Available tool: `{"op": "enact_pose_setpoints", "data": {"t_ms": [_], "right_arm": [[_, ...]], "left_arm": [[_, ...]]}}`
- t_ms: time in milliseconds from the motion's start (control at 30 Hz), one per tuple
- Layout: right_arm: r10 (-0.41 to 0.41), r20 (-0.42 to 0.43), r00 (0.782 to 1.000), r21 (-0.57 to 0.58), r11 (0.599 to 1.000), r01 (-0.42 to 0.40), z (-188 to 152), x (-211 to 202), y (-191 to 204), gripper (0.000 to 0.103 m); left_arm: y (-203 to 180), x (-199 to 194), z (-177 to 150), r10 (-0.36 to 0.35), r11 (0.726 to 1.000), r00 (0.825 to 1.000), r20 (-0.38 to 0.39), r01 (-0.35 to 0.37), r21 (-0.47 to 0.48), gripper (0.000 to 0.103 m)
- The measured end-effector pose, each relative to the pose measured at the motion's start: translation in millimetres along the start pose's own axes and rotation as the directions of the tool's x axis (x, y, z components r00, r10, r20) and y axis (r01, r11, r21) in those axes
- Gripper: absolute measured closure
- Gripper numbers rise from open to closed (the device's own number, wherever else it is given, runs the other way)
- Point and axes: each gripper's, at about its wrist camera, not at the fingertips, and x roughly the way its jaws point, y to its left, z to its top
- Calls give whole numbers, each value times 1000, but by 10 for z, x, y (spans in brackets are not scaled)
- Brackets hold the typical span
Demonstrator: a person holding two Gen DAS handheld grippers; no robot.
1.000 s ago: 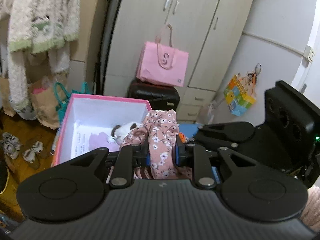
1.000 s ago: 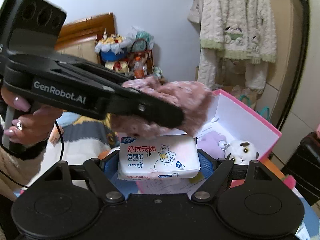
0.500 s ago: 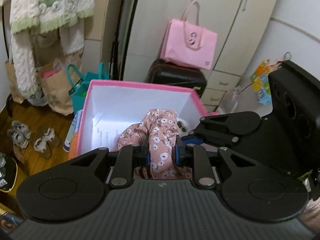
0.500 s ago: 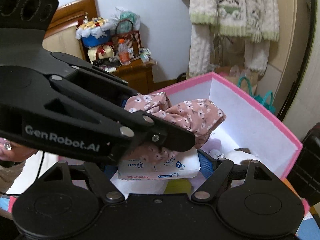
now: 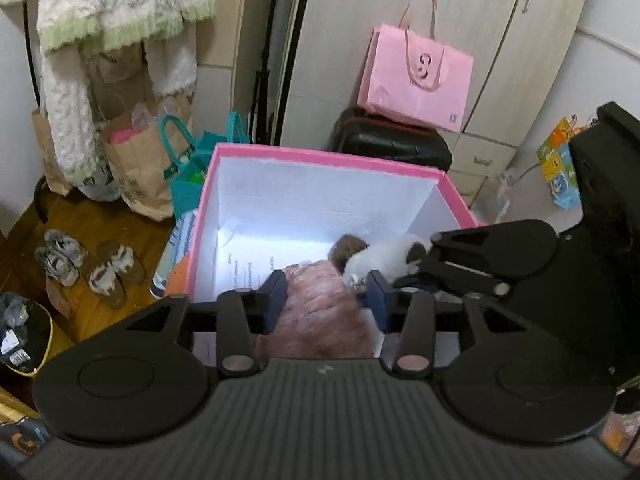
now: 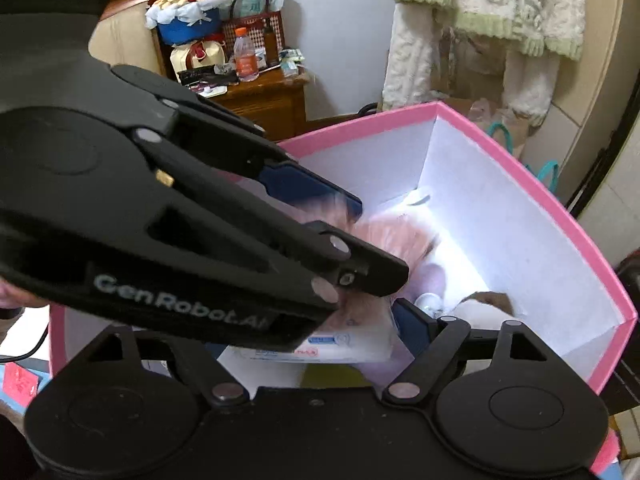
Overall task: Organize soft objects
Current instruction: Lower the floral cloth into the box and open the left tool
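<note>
cloth: your pink cloth (image 5: 316,312) sits between the fingers of the left claw (image 5: 326,294), inside the pink box (image 5: 320,156). It is motion-blurred in both views.
left claw: your left claw's jaws are opening with the cloth between them. Blue pads (image 5: 278,294) stand either side of it; pads look to be letting go, but blur hides the exact contact.
wipes: the white wipes pack (image 6: 344,346) is between the fingers of your right claw (image 6: 320,344), low in the box, partly hidden by the left claw's body in the right wrist view.
right claw: jaws are opening, pack between them. You cannot tell from the frames whether the pads are pressing on it; the near finger is covered.
toy: a white and brown plush toy (image 5: 384,258) lies on the box floor, just beyond the cloth and beside your right claw's tip.
box: open top, white inside, pink rim. A printed paper sheet (image 5: 244,268) lies on its floor to the left of the cloth.
around box: black suitcase (image 5: 396,144) behind it with a pink bag (image 5: 416,80) on top; brown paper bag (image 5: 140,168) and teal bag (image 5: 188,176) to the left; shoes (image 5: 88,264) on the wooden floor.
background: a white and green fleece robe (image 6: 480,20) hangs on the wall; a wooden nightstand (image 6: 260,100) holds clutter.
</note>
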Motion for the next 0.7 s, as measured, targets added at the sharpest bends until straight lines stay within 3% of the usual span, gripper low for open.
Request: {"op": "enact_pose_setpoints", "data": {"t_ms": [100,267,400,700], "right_arm": [[-2,8,1000,-12,1000,2,-29,-119,29,17],[-14,49,999,-7,1000,15,-123,-349,106,17],[-36,87,996,9,999,35,-211,-522,184,17],[-87,131,988,43,996,82,-391,-841,405,17]], "left_arm": [[-3,-181,-7,2,1000,998,68,-3,13,42],[-27,-465,-47,41,998,992,115,-45,32,38],[-60,-611,-97,97,993,988,117,-104,52,33],[-163,-886,-228,77,995,994,77,-81,53,30]]}}
